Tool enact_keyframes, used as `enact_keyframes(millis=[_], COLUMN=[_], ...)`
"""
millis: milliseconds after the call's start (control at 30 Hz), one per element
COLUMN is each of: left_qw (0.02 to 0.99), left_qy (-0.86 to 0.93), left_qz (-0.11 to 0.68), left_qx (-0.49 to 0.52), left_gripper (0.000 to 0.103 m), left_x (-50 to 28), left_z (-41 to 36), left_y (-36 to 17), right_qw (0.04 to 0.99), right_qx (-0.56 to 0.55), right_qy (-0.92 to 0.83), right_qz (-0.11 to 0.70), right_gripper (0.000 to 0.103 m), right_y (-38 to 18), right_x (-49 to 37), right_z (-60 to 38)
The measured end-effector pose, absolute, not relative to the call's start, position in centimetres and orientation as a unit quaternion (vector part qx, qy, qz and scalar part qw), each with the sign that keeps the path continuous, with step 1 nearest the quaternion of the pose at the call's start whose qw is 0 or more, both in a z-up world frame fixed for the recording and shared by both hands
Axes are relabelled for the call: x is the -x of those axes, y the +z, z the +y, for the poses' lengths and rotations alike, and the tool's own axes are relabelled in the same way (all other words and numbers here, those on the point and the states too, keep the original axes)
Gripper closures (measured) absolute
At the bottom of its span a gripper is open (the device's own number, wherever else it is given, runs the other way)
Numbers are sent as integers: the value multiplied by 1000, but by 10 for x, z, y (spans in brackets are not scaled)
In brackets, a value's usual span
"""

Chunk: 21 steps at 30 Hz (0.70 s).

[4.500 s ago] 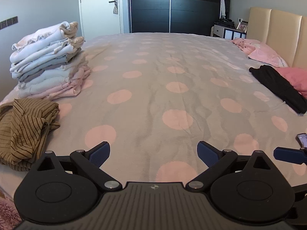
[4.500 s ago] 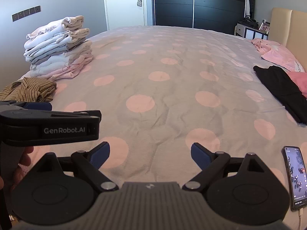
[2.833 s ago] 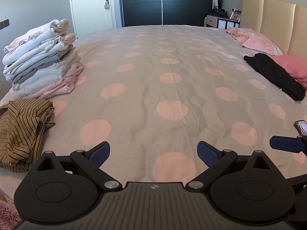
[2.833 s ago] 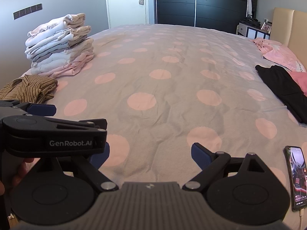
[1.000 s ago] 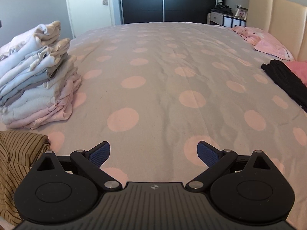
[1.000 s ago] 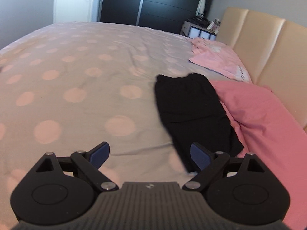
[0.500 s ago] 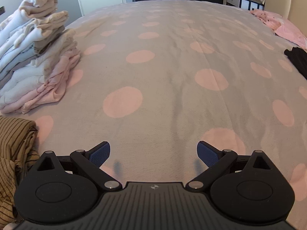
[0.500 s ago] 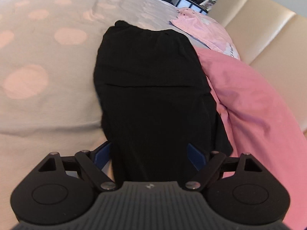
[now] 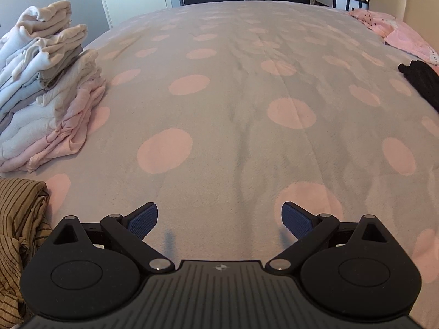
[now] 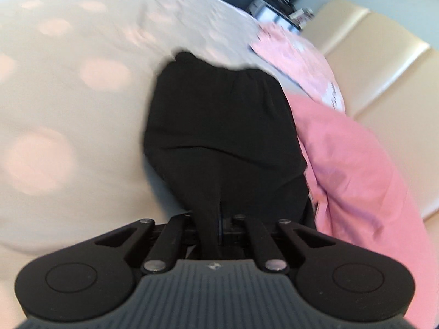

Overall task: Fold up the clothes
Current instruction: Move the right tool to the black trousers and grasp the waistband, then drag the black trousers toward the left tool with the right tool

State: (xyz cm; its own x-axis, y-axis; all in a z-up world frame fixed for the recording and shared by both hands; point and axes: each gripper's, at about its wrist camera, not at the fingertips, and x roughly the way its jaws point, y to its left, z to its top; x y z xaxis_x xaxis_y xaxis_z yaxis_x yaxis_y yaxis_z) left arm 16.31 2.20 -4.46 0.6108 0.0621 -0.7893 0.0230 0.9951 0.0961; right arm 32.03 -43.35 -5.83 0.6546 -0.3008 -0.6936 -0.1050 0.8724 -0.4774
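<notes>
A black garment (image 10: 225,126) lies on the grey bedspread with pink dots (image 10: 68,104), next to a pink duvet (image 10: 356,159). My right gripper (image 10: 216,224) is shut on the near end of the black garment, which bunches between its jaws. The garment's far end also shows at the right edge of the left wrist view (image 9: 422,82). My left gripper (image 9: 219,218) is open and empty, low over the bedspread (image 9: 233,109). A stack of folded clothes (image 9: 44,87) stands at the left.
A crumpled brown striped garment (image 9: 19,235) lies at the near left edge of the bed. Pink pillows (image 9: 397,35) and a beige headboard (image 10: 384,82) are on the right. A dark wardrobe and a white door stand beyond the bed.
My right gripper has closed on the near end of the black garment; half a second ago its jaws were open around it. The left gripper has barely moved.
</notes>
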Motion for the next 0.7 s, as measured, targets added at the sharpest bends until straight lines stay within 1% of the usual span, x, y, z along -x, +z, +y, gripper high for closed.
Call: enact_keyframes(millis=[167, 333, 467, 700], left_qw=[908, 916, 918, 922], left_qy=[2, -14, -25, -44], left_qz=[414, 397, 391, 379], left_qx=[-58, -50, -54, -60], left_gripper=[6, 6, 6, 5], left_x=[-149, -126, -101, -58], left_z=[17, 20, 26, 40], left_y=[-22, 4, 20, 45], right_qw=[884, 876, 864, 815], right_qx=[230, 212, 199, 184], right_qy=[20, 115, 199, 341], right_qz=[408, 418, 418, 431], right_gripper=[99, 99, 99, 99], right_y=[-9, 24, 41, 50], right_x=[-278, -219, -161, -51], right_z=[-375, -301, -241, -177])
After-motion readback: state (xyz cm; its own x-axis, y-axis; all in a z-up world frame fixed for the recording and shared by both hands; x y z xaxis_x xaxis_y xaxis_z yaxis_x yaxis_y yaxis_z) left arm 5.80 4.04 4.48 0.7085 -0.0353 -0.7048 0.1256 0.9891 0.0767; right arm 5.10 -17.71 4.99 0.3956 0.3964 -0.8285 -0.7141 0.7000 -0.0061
